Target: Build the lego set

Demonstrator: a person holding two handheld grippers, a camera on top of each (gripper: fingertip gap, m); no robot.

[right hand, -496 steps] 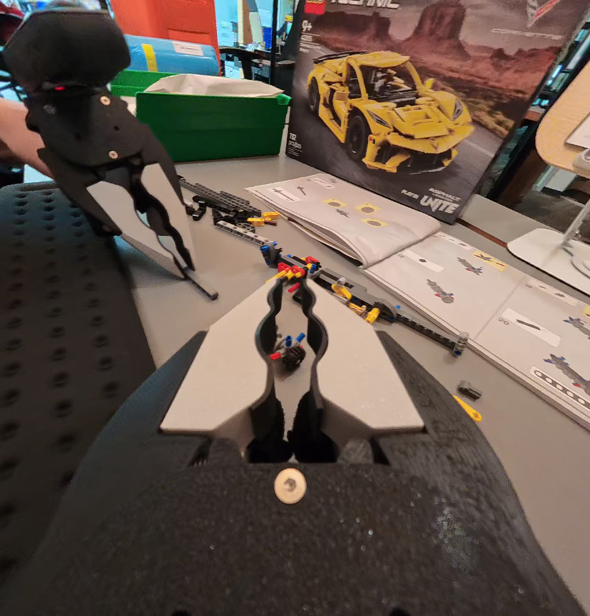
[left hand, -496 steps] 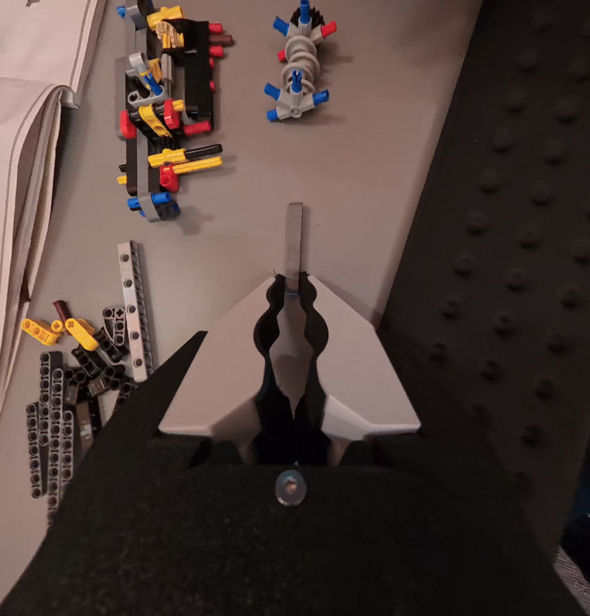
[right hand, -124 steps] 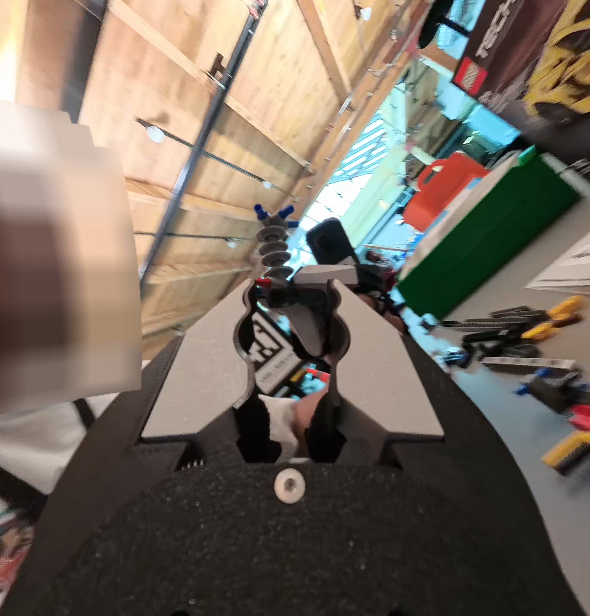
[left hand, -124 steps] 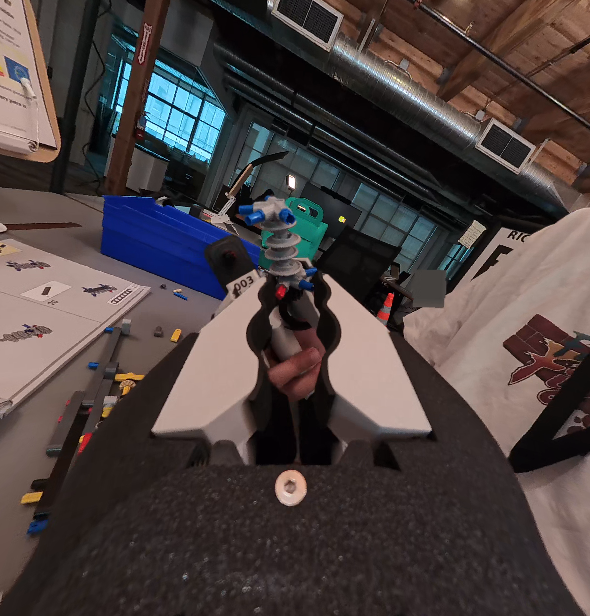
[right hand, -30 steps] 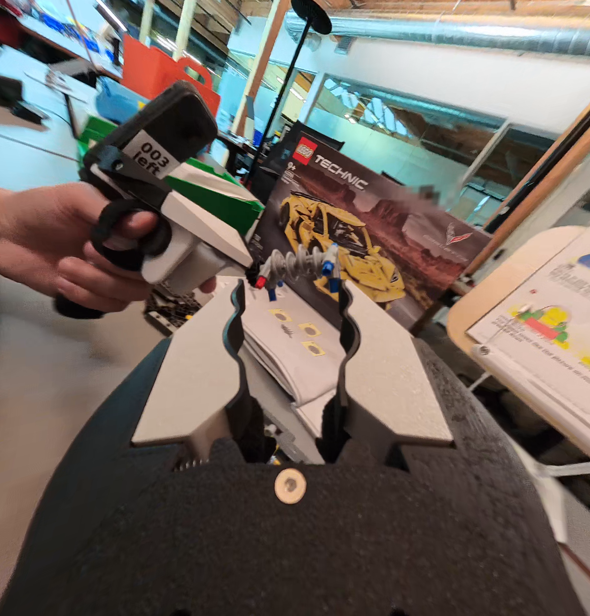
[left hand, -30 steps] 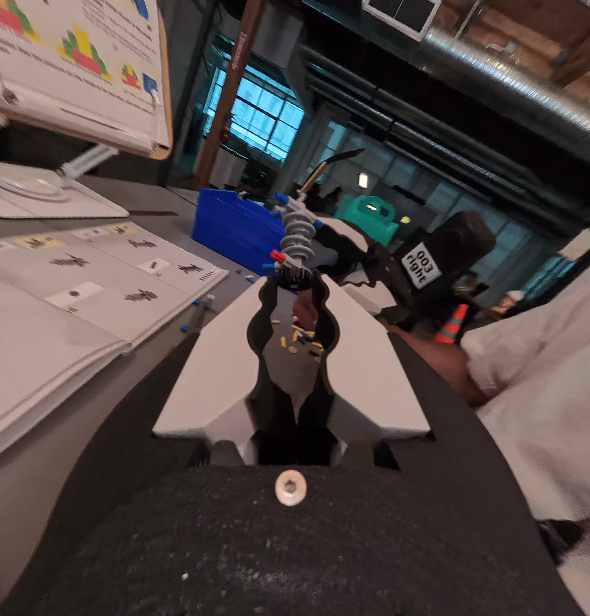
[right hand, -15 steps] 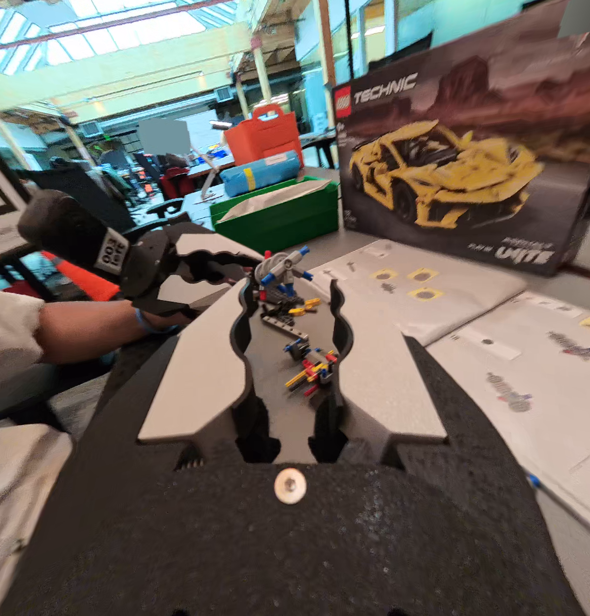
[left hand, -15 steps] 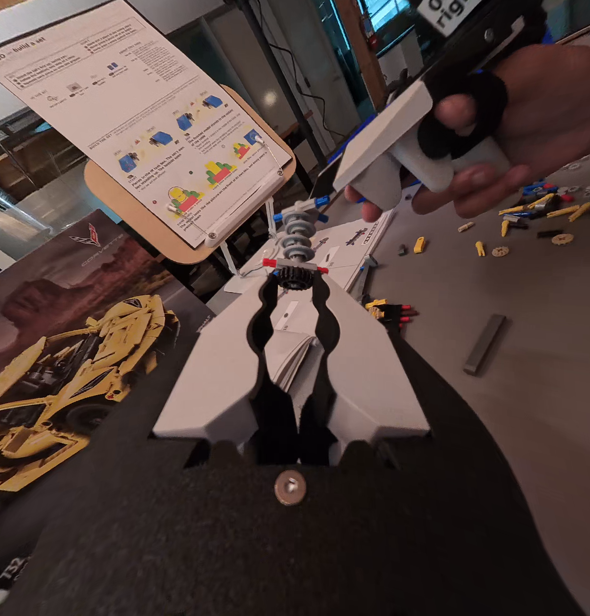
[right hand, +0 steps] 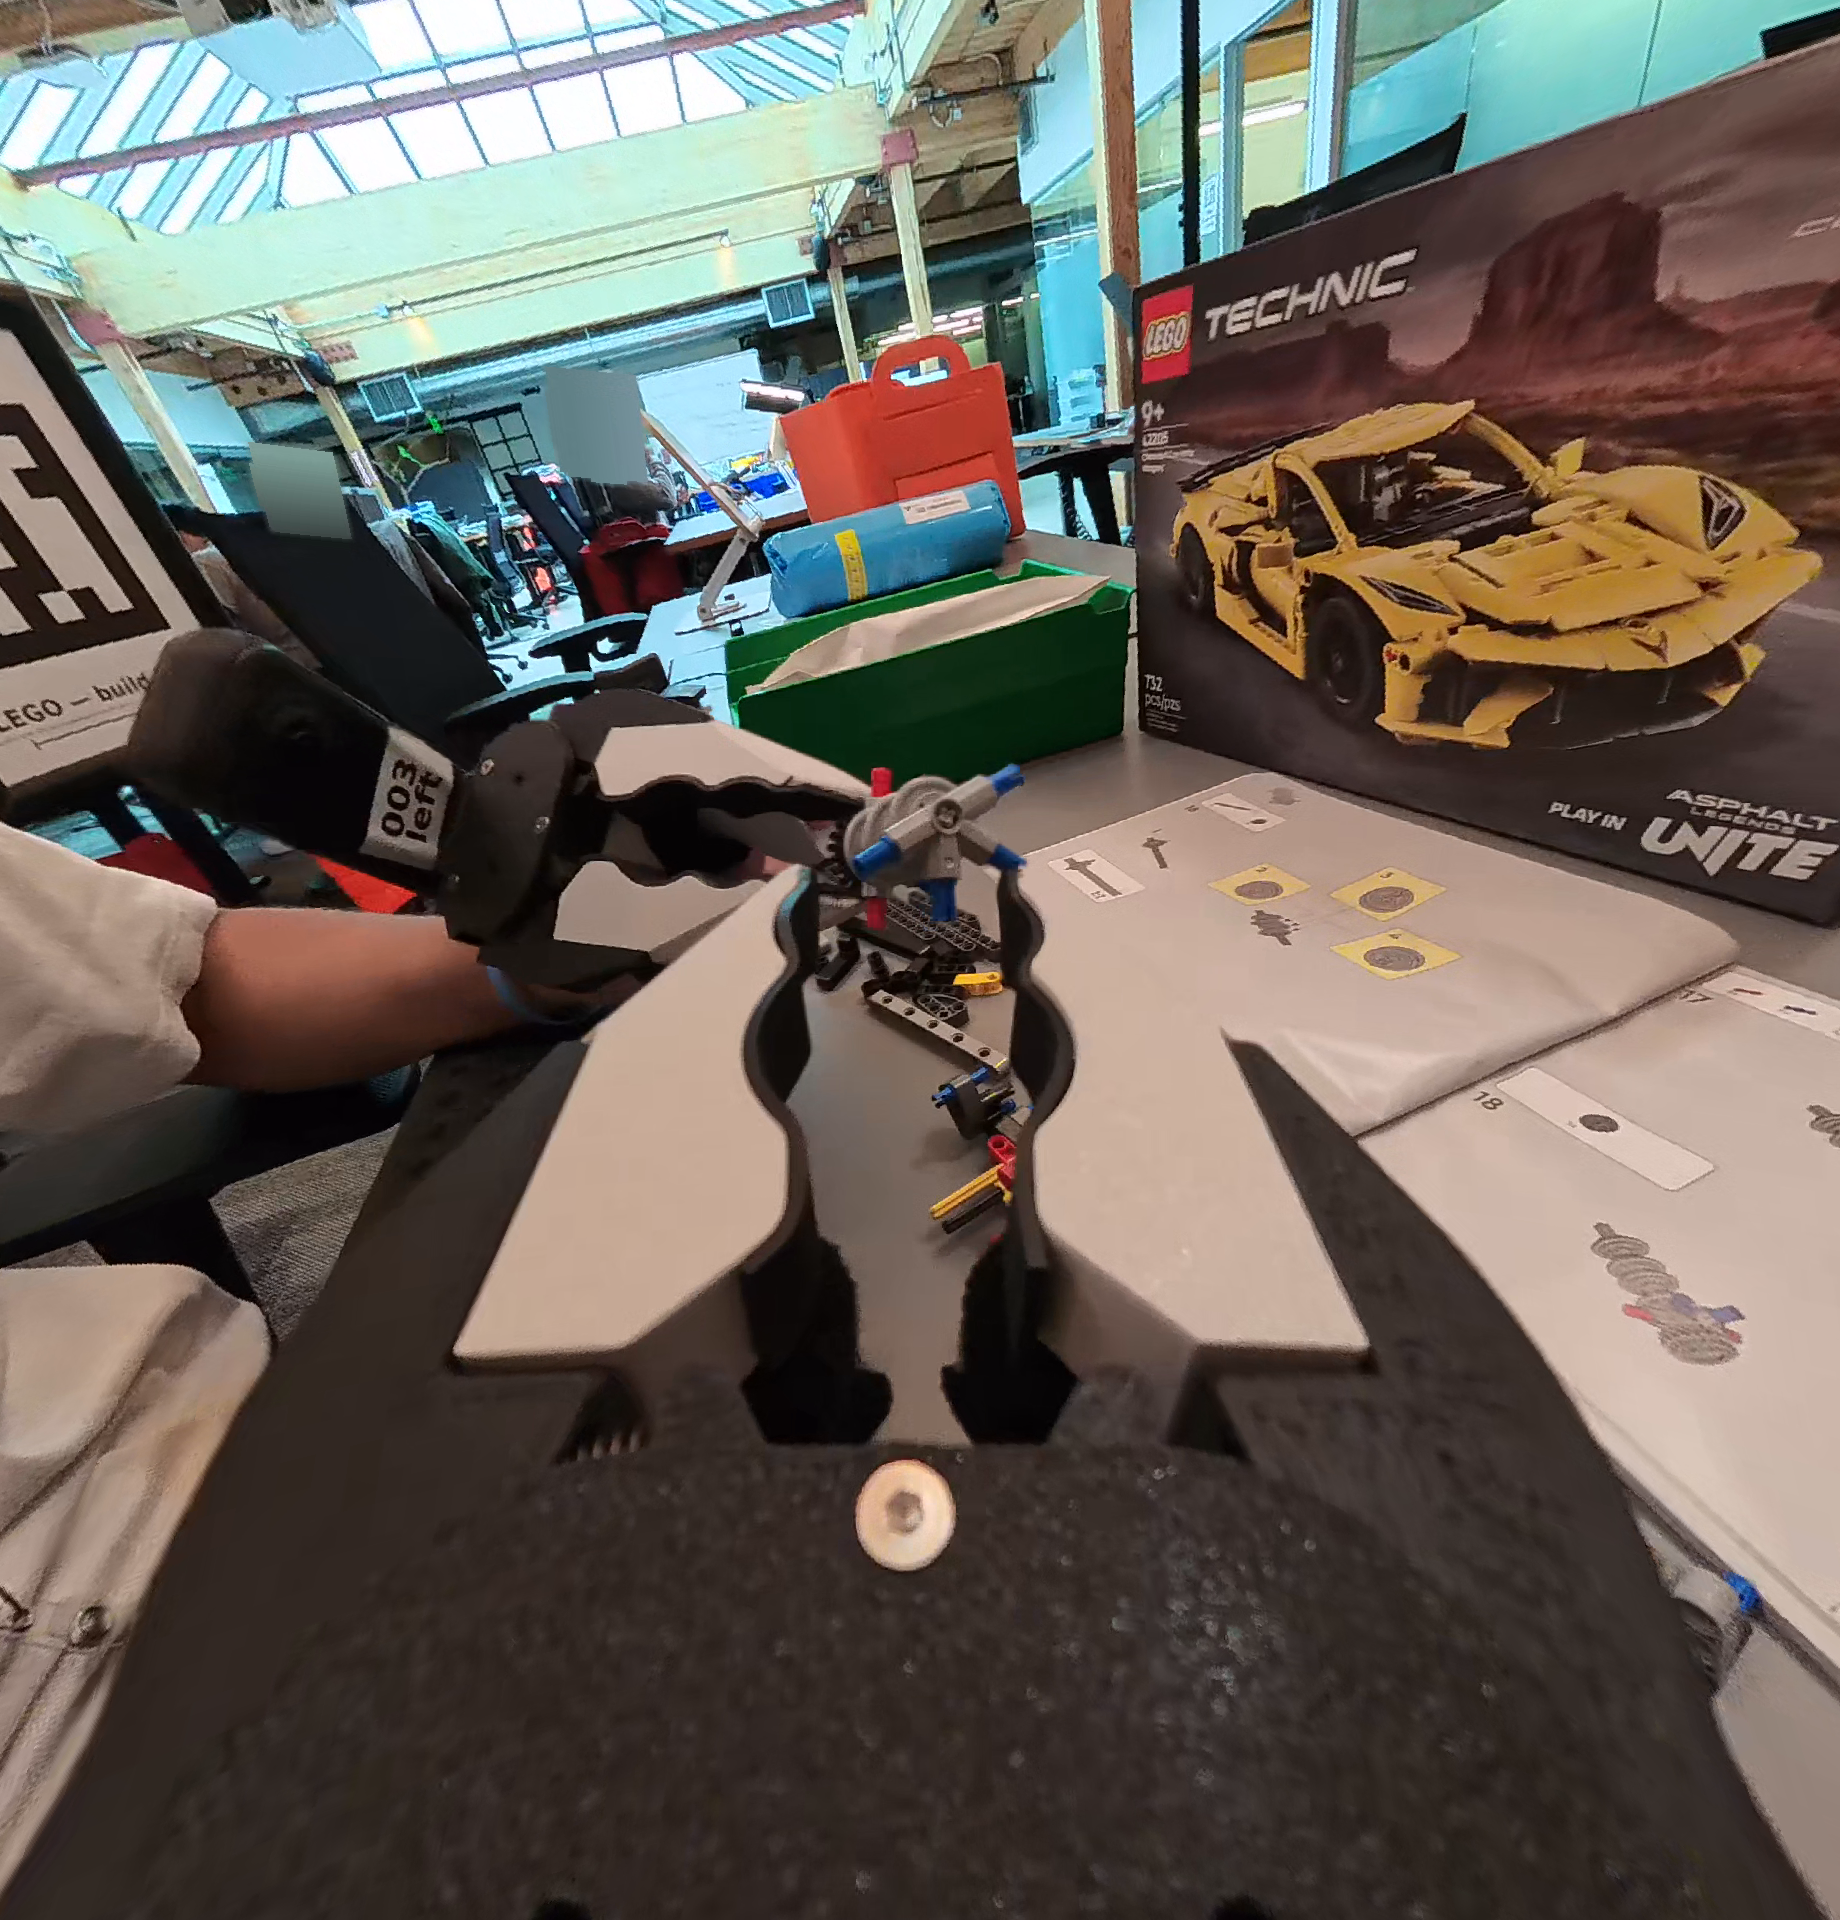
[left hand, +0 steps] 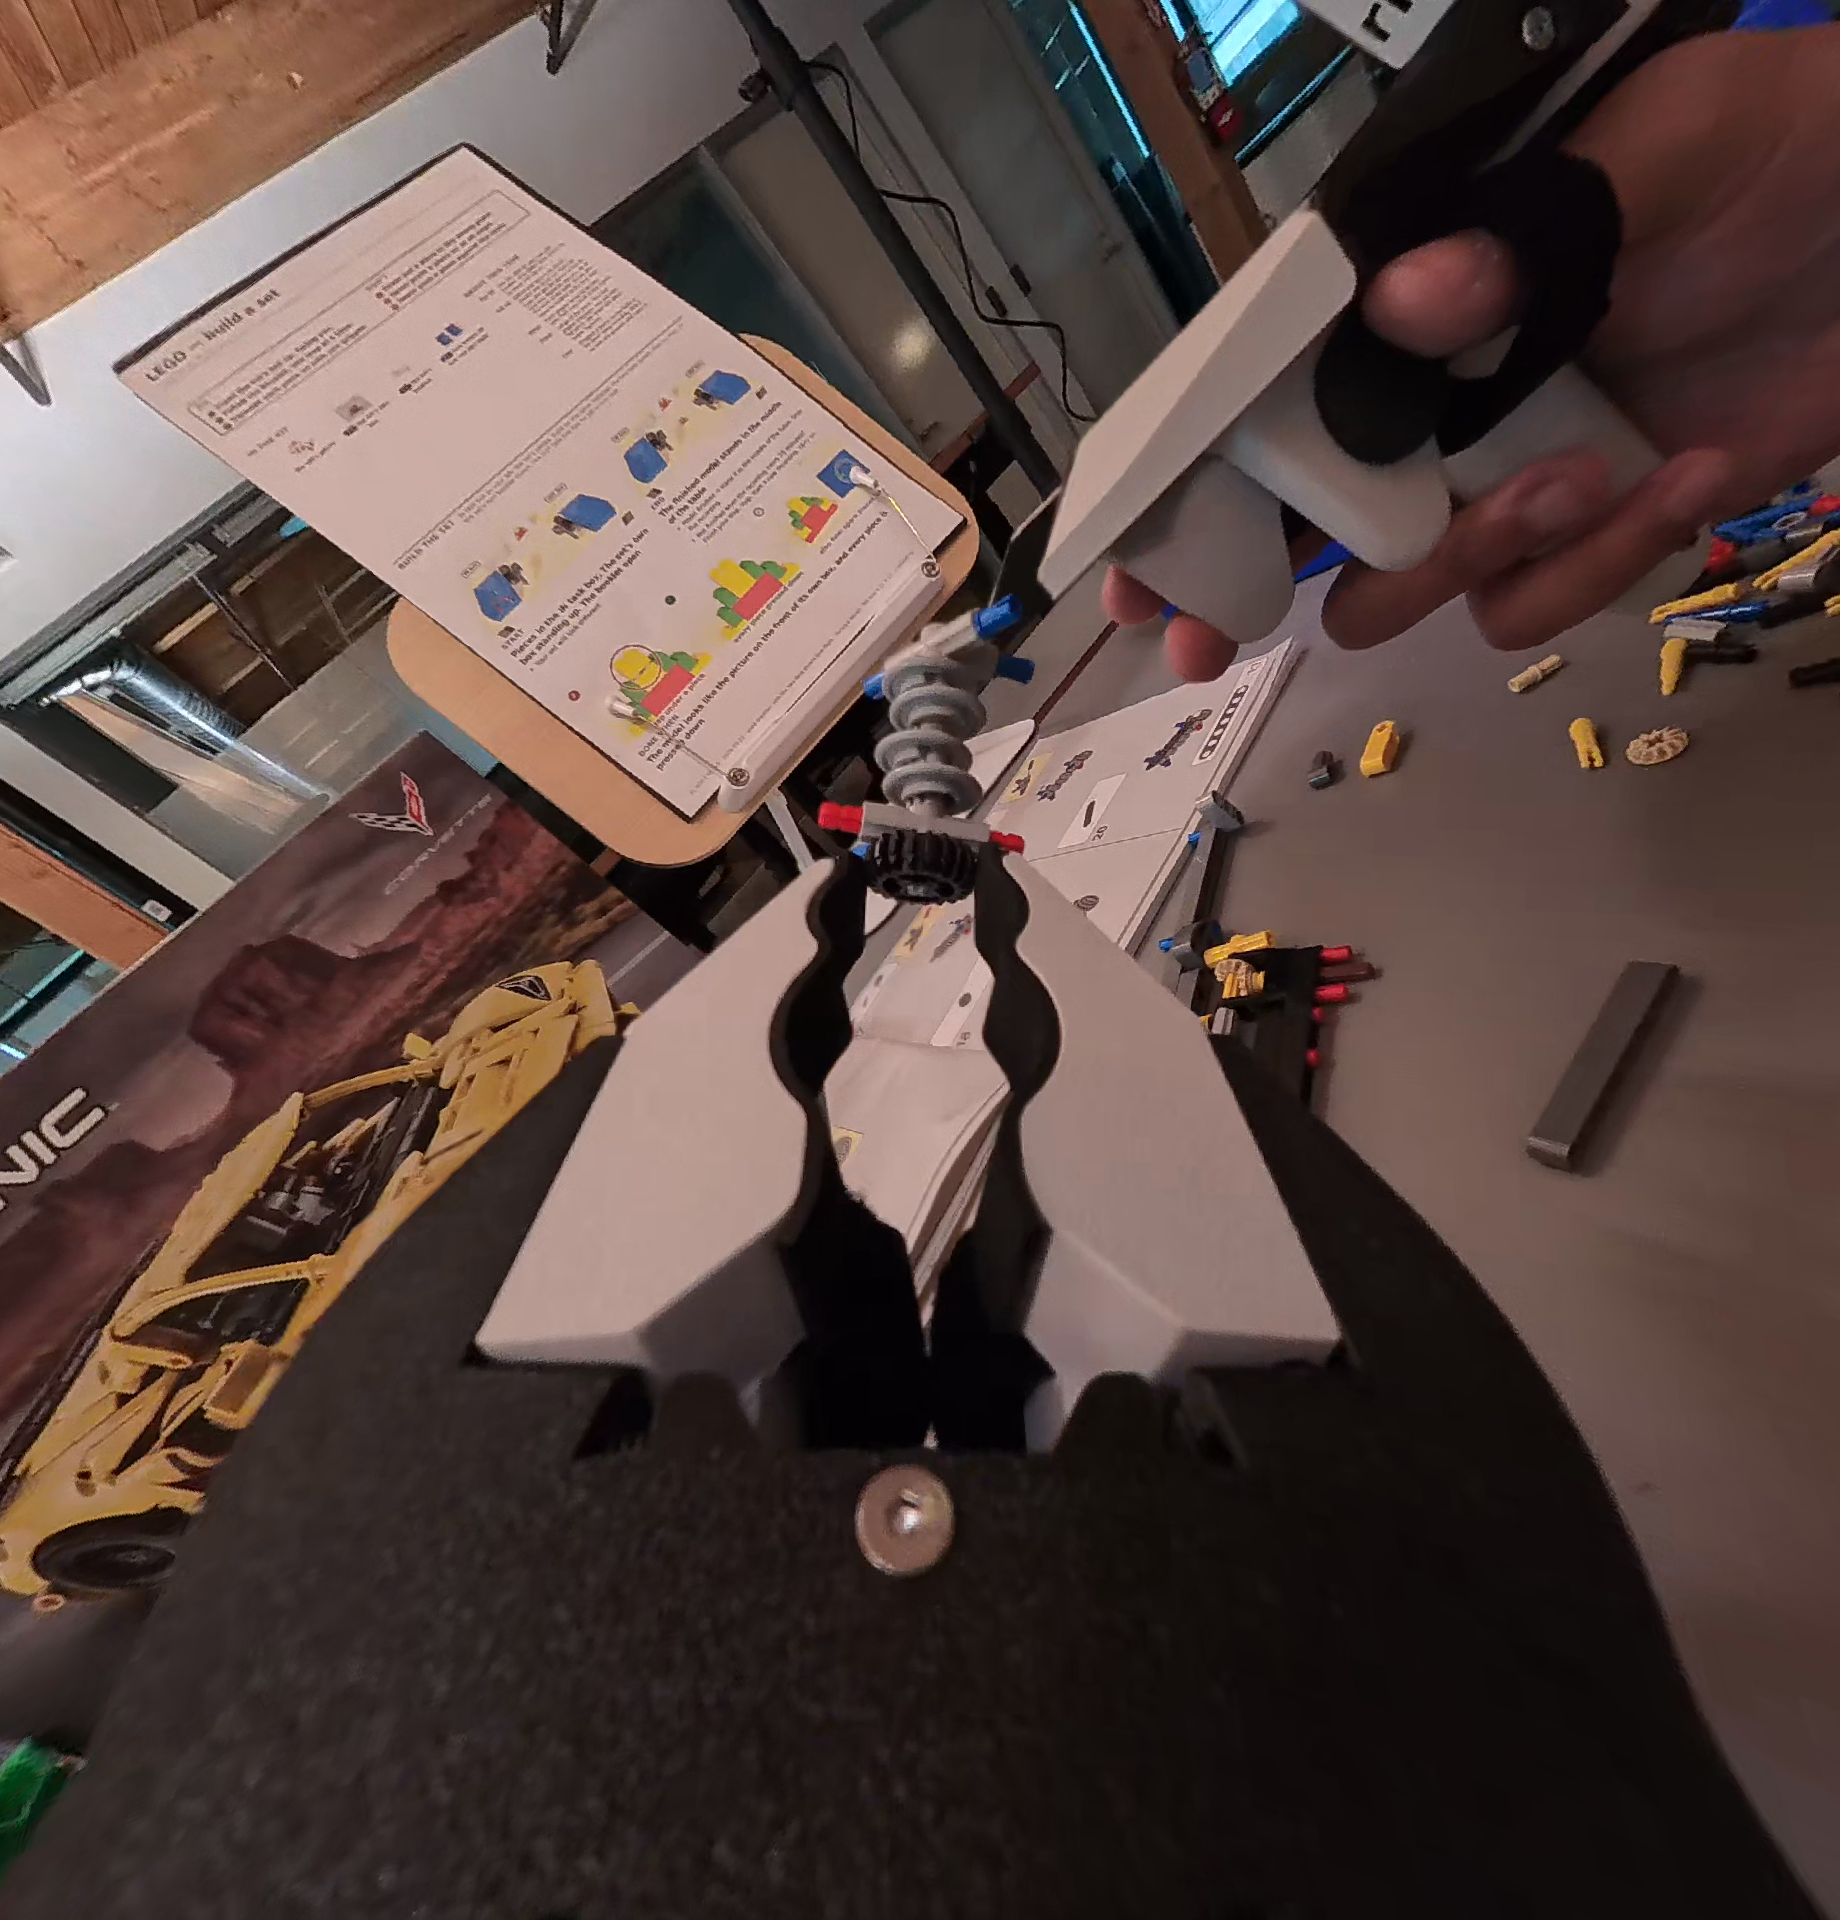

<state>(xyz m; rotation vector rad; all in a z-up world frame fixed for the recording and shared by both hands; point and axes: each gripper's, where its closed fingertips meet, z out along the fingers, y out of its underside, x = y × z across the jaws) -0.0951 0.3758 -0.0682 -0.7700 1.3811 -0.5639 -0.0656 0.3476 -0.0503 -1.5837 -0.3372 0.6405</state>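
A small assembly (left hand: 926,727) of grey coiled parts on an axle, with a black gear (left hand: 911,871) at its base and blue and red pins, is in the air. My left gripper (left hand: 911,878) is shut on the black gear and holds the assembly pointing away from me. In the right wrist view the left gripper (right hand: 828,821) comes in from the left with the assembly (right hand: 926,826). My right gripper (right hand: 908,888) is open and empty. Its tips sit just below and on either side of the assembly's blue-pinned end. The right gripper (left hand: 1207,457) also shows at the upper right in the left wrist view, in a hand.
An open instruction booklet (right hand: 1363,935) lies on the grey table, with the set's box (right hand: 1498,540) behind it. A part-built black frame (left hand: 1259,987), a flat grey bar (left hand: 1602,1060) and loose pieces (left hand: 1726,603) lie on the table. A green bin (right hand: 937,686) stands at the back.
The left gripper has brought the assembly nearer, so its blue-pinned end now sits at the right gripper's open tips. The right gripper let go of it about a second ago.
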